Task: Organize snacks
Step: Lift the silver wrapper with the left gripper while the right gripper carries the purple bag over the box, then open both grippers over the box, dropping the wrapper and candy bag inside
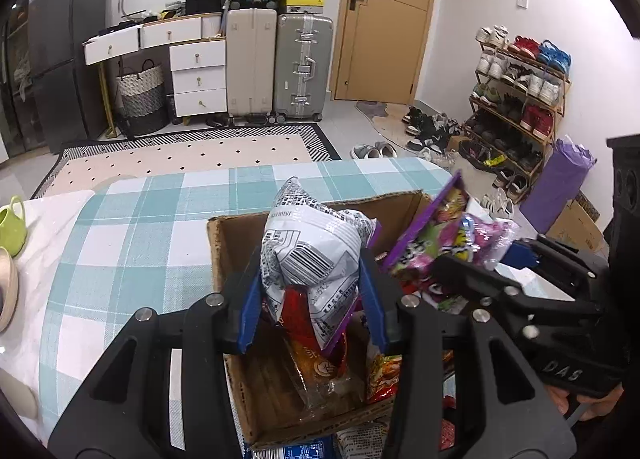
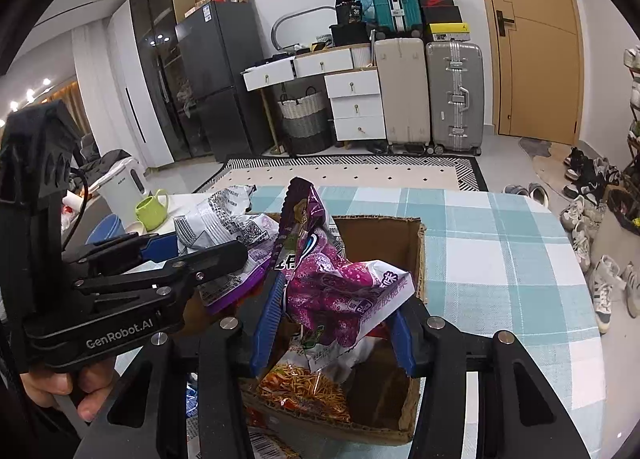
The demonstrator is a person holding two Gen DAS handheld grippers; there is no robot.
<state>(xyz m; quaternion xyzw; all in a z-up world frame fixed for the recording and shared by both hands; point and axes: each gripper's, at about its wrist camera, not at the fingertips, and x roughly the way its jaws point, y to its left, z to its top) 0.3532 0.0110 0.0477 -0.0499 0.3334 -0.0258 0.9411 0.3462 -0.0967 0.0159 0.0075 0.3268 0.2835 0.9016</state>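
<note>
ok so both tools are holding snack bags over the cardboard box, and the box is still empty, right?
Not empty. The brown cardboard box already holds snack packets, such as an orange bag of fried sticks, seen in the right wrist view. Both tools do hold bags over it: left tool, right tool.

You hold two glossy, crinkled plastic-film packs: a white snack bag (image 1: 310,255) and a purple snack bag (image 2: 332,283). Beneath them, the cardboard box (image 2: 380,235) is matt, rough-edged corrugated paper on a woven checked tablecloth (image 2: 500,243). Both grippers show matt black plastic frames with ribbed blue pads (image 2: 269,323).
</note>
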